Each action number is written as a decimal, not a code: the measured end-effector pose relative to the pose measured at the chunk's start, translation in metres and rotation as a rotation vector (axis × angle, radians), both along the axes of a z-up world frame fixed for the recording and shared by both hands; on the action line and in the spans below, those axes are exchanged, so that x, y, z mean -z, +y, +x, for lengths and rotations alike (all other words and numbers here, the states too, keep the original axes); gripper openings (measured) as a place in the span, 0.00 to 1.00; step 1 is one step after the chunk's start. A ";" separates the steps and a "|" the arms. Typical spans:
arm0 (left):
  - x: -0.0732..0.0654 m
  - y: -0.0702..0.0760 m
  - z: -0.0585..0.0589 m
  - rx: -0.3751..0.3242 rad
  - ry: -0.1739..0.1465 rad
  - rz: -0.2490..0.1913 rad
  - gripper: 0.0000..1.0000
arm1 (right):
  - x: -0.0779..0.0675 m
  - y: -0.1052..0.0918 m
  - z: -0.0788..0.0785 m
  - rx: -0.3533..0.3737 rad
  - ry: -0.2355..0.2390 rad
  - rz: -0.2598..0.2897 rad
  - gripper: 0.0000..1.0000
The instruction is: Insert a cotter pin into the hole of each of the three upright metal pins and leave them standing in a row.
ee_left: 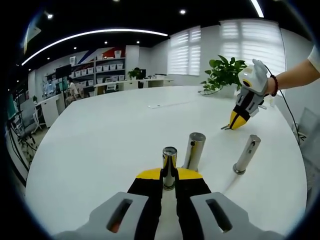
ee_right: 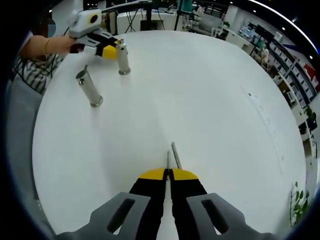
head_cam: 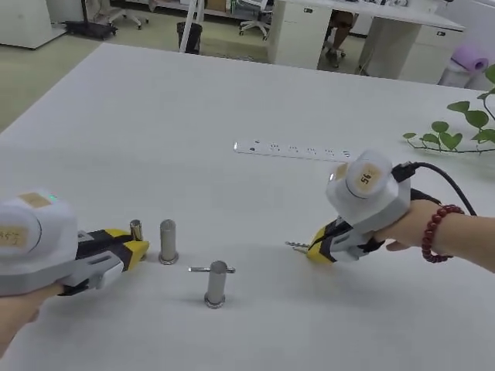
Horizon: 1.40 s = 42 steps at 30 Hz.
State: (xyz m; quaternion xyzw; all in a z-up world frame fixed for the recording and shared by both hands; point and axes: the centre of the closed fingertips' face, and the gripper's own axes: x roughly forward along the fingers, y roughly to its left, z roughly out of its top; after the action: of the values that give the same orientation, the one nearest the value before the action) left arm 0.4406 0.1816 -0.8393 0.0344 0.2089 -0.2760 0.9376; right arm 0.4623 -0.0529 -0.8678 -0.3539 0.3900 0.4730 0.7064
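My left gripper point(head_cam: 133, 249) point(ee_left: 169, 176) is shut on a short upright metal pin point(head_cam: 136, 229) point(ee_left: 169, 161) at the table's lower left. Just right of it stands a second upright pin point(head_cam: 168, 241) point(ee_left: 194, 150) point(ee_right: 121, 57). A third pin point(head_cam: 217, 284) point(ee_left: 247, 154) point(ee_right: 89, 87) stands nearer me, with a cotter pin point(head_cam: 199, 270) through its top hole. My right gripper point(head_cam: 315, 253) point(ee_right: 169, 172) rests low on the table to the right, shut on a loose cotter pin point(head_cam: 296, 246) point(ee_right: 174, 154) that sticks out of its tips.
A white power strip point(head_cam: 292, 150) lies across the middle of the white table point(head_cam: 232, 100). A trailing green plant point(head_cam: 464, 127) sits at the right edge. Desks and chairs stand beyond the far edge.
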 end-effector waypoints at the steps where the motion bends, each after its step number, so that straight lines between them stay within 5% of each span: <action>1: 0.000 0.000 0.000 0.001 0.000 0.001 0.07 | 0.000 0.000 0.000 0.000 0.003 -0.004 0.05; 10: 0.000 0.005 -0.003 -0.013 0.005 0.013 0.06 | 0.000 0.002 -0.001 -0.051 -0.024 -0.074 0.02; 23: -0.010 0.006 -0.019 0.007 -0.010 0.039 0.06 | -0.009 -0.001 -0.005 -0.045 -0.035 -0.072 0.01; 32: -0.020 -0.003 -0.042 0.006 -0.016 0.026 0.06 | -0.021 0.004 -0.018 -0.053 -0.051 -0.069 0.01; 42: -0.013 -0.014 -0.077 0.043 -0.001 0.049 0.06 | -0.026 0.008 -0.043 -0.056 -0.020 -0.080 0.01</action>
State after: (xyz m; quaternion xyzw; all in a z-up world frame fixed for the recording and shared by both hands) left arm 0.3635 0.1672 -0.8267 0.0617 0.2144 -0.2908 0.9304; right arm 0.4190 -0.0452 -0.8421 -0.3974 0.3913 0.4729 0.6821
